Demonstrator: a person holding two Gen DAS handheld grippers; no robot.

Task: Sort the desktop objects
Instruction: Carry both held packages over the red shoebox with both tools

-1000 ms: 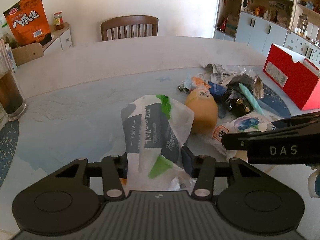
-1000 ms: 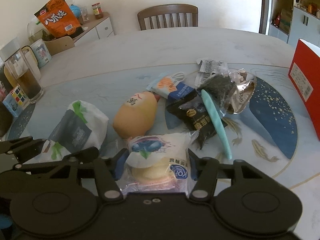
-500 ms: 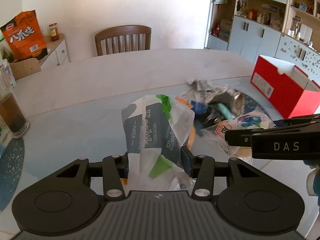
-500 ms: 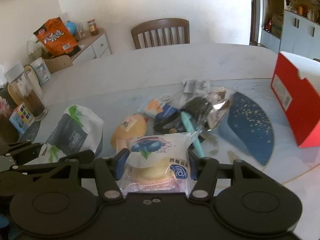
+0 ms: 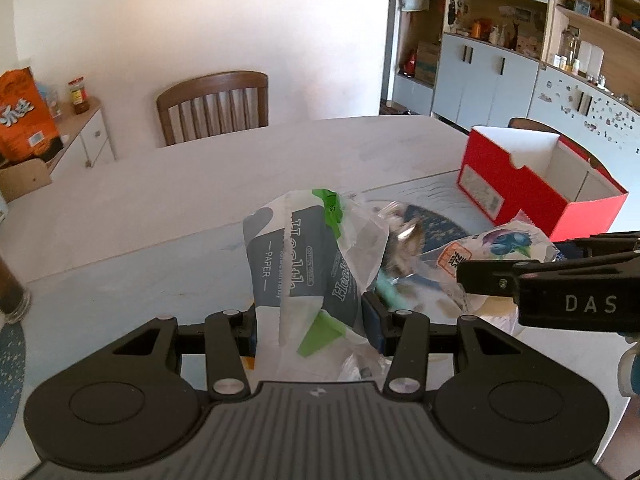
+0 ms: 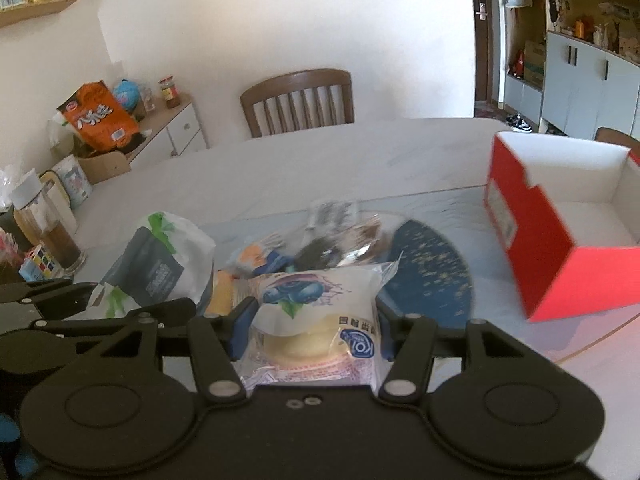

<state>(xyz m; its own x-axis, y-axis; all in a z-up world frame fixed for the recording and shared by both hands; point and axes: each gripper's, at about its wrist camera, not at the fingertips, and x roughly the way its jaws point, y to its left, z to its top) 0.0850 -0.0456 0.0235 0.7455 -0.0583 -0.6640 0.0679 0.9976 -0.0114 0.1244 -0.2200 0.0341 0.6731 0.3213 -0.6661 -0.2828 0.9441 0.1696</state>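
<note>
**Both packets lifted, red box next**

Left wrist view: left gripper (image 5: 310,322) pinching a tissue pack (image 5: 304,264) in white, grey and green wrap, pads pressed on both sides, pack held clear above the table (image 5: 160,192). At right of frame, right gripper (image 5: 472,280) seen from the side, clamping a blueberry bun packet (image 5: 504,244). Behind, at centre right, a blurred pile of wrappers (image 5: 404,240). At far right, an open red box (image 5: 532,196), inside white and apparently empty.

Right wrist view: bun packet (image 6: 316,316) squeezed between the right gripper's (image 6: 314,326) pads at lower centre. Tissue pack (image 6: 160,264) at left, left gripper's side (image 6: 96,300) beneath it. Red box (image 6: 560,240) at right, mouth upward.

Judged step: carrying, both items raised off the pile. Next move likely calls for swinging right, over the near red wall, then release above the opening, one packet at a time to avoid a clash.

Surface: pale marbled top with blue patches, glass of dark drink (image 6: 56,236) and a puzzle cube (image 6: 38,266) at left edge. Room: wooden chair (image 6: 298,102) at upper centre, sideboard with orange snack bag (image 6: 98,118) upper left, cupboards upper right.
</note>
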